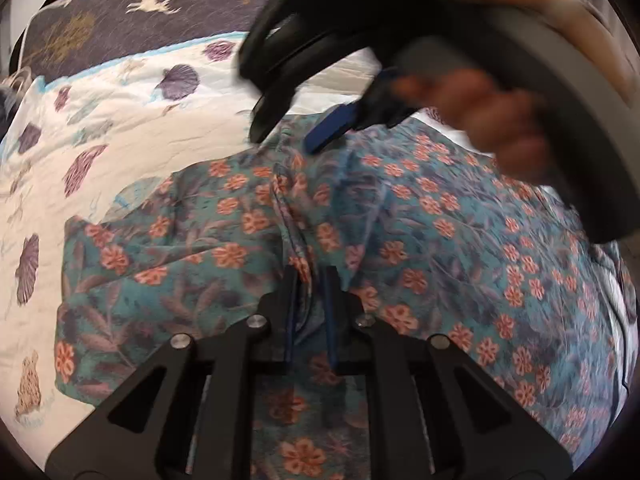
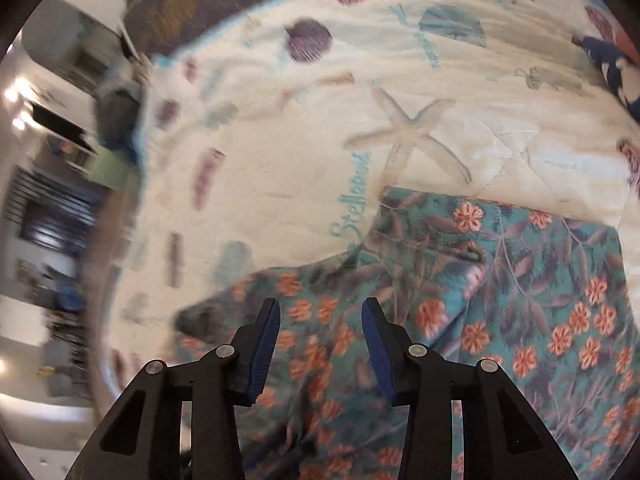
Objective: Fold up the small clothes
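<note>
A teal garment (image 1: 420, 220) printed with orange flowers lies rumpled on the bed. In the left wrist view my left gripper (image 1: 310, 280) is at the bottom centre, its blue pads nearly together and pinching a raised fold of the garment. A hand (image 1: 492, 120) holds my right gripper (image 1: 292, 136) above the garment's far edge, blurred. In the right wrist view the right gripper (image 2: 320, 308) points down over the garment (image 2: 500, 300) near its left edge. Its jaws stand apart, with cloth below them and nothing pressed between the pads.
A white quilt (image 1: 120, 120) with shell and starfish prints covers the bed (image 2: 300, 160). A dark blanket (image 1: 160, 16) with deer figures lies at its far end. A blue and white cloth item (image 2: 608, 64) sits at the upper right. Blurred room furniture (image 2: 52, 180) shows past the bed's left edge.
</note>
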